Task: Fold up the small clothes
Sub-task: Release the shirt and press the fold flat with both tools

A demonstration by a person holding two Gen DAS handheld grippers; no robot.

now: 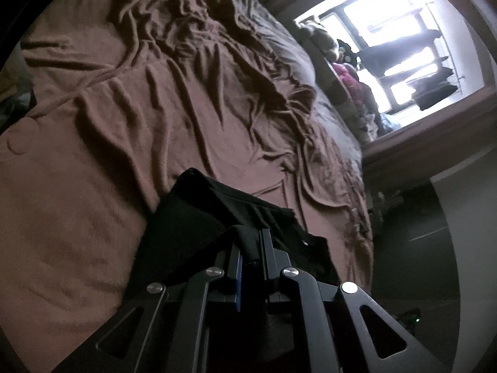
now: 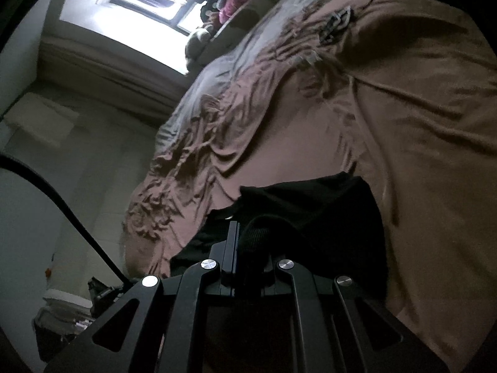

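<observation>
Nearest the left wrist camera, the left tongs [image 1: 251, 242] are pressed together on a fold of a black garment [image 1: 198, 217], the dark cloth bunched between the two fingers. From that pinch the garment spreads forward and to both sides over the brown blanket [image 1: 130, 99] that covers the bed, its far edge lying on the rumpled cloth. In the right wrist view the right tongs [image 2: 245, 239] likewise pinch a bunched edge of the black garment [image 2: 326, 211], which hangs and spreads to the right of the fingers above the brown blanket [image 2: 419, 124]. The blanket is heavily wrinkled toward the bed's far side, where a grey sheet [image 2: 217, 71] shows. Beyond the bed a bright window [image 1: 400, 31] lights a heap of clothes [image 1: 348, 74]
</observation>
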